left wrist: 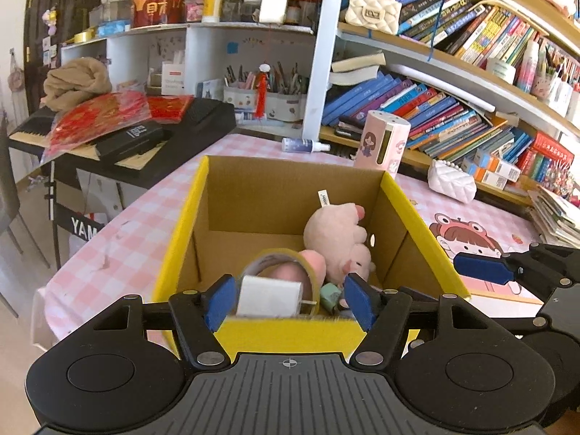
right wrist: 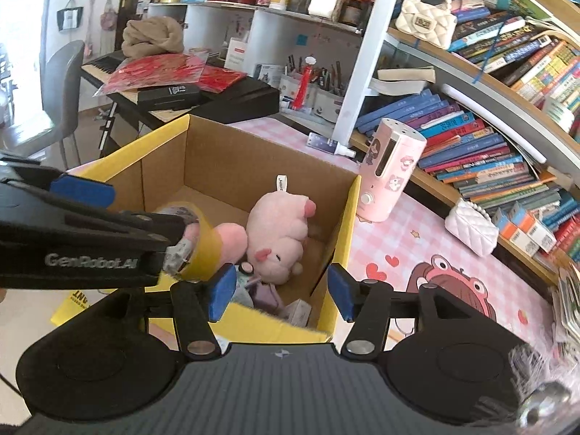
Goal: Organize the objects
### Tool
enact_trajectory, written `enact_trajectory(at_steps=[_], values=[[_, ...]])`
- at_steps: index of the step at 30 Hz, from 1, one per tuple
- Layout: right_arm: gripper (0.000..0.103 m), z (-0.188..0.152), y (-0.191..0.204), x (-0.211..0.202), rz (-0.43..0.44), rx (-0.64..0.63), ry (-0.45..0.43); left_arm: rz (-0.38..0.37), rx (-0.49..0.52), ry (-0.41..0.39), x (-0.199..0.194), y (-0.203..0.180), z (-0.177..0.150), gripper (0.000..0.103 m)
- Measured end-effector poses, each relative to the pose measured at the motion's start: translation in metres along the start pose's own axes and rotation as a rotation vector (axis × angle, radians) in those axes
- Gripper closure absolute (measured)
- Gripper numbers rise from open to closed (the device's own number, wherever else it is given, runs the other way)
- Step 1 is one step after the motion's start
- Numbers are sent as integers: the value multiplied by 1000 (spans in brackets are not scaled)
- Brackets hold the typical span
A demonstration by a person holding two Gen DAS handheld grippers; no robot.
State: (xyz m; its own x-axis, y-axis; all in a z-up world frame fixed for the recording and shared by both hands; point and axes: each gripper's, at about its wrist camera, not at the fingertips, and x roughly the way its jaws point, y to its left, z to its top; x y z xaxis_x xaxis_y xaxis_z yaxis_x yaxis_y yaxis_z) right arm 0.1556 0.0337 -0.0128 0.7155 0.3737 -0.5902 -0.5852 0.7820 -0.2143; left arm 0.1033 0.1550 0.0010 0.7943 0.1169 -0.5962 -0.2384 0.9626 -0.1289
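Note:
A yellow-rimmed cardboard box (left wrist: 290,195) (right wrist: 232,152) stands on the pink checked table. Inside lie a pink plush pig (left wrist: 337,239) (right wrist: 279,232) and small items. My left gripper (left wrist: 290,299) is open above the box's near edge. A roll of yellow tape (left wrist: 286,282) (right wrist: 199,239) sits between its fingers, blurred, with gaps on both sides. My right gripper (right wrist: 281,290) is open and empty over the box's near right corner. Its blue fingertip (left wrist: 482,268) shows at the right in the left wrist view.
A pink cartoon humidifier (left wrist: 384,141) (right wrist: 391,170), a spray bottle (left wrist: 304,145) and a white quilted purse (left wrist: 451,181) (right wrist: 471,224) lie behind the box. Bookshelves (right wrist: 489,127) fill the right. A keyboard (left wrist: 119,134) with red packets stands on the left.

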Motion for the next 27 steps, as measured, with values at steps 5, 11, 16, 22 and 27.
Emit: enact_trajectory(at_steps=[5,11,16,22,27], values=[[47,-5,11,-18,-16,41,-6,-1,-8,-25,-26,9,-11,36],[32,-15,22,-39,-60,158,7,10,-22,-43,-55,16,-25,22],[26,-32,30,-60,-100,275,44,-1,-7,-61,-76,14,-38,18],[20,-60,45,-91,-161,315,38,-16,51,-59,-91,-1,-57,14],[17,-80,45,-110,-199,354,64,-57,113,-40,-97,-18,-69,13]])
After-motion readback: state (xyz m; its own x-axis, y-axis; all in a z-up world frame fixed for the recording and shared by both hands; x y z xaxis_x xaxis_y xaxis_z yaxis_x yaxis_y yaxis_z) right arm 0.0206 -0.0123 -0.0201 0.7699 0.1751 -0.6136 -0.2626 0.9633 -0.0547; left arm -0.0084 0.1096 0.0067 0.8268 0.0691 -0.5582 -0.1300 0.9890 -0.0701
